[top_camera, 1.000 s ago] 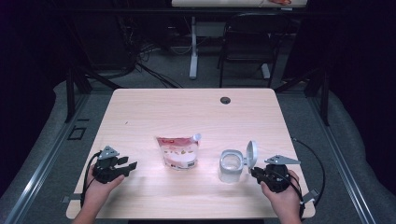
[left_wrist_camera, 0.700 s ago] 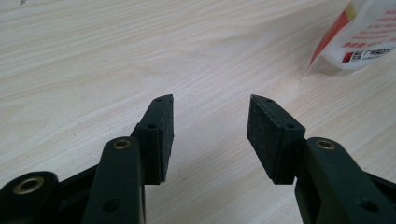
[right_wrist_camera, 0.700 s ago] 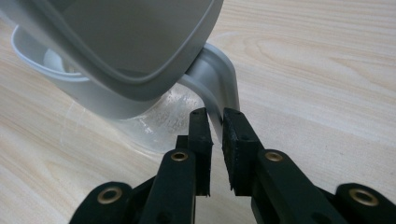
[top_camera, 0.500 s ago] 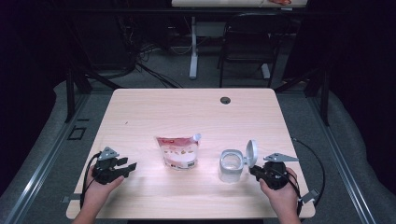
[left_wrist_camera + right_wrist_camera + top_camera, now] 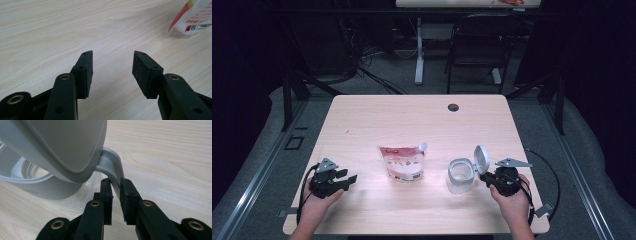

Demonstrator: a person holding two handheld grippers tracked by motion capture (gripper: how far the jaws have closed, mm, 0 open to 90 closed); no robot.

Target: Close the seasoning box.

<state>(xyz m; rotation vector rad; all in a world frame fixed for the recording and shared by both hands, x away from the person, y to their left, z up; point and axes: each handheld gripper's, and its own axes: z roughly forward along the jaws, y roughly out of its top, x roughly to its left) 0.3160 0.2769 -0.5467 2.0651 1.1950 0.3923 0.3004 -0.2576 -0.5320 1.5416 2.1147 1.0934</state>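
Observation:
A clear jar (image 5: pixel 460 176) with a white rim stands at the table's front right, its white flip lid (image 5: pixel 482 159) raised upright. My right gripper (image 5: pixel 486 179) sits just right of it. In the right gripper view the jaws (image 5: pixel 115 182) are shut on the jar's thin white handle (image 5: pixel 112 167), under the lid (image 5: pixel 62 142). A red and white pouch (image 5: pixel 403 163) with a spout lies flat at the front middle. My left gripper (image 5: pixel 349 177) rests at the front left, open (image 5: pixel 112 56) with bare wood between its pads. A corner of the pouch (image 5: pixel 195 17) lies beyond them.
The light wooden table (image 5: pixel 412 115) has a round cable hole (image 5: pixel 453 107) near its far edge. A chair (image 5: pixel 474 50) and a desk leg stand on the floor behind the table. Cables trail from both grippers off the front edge.

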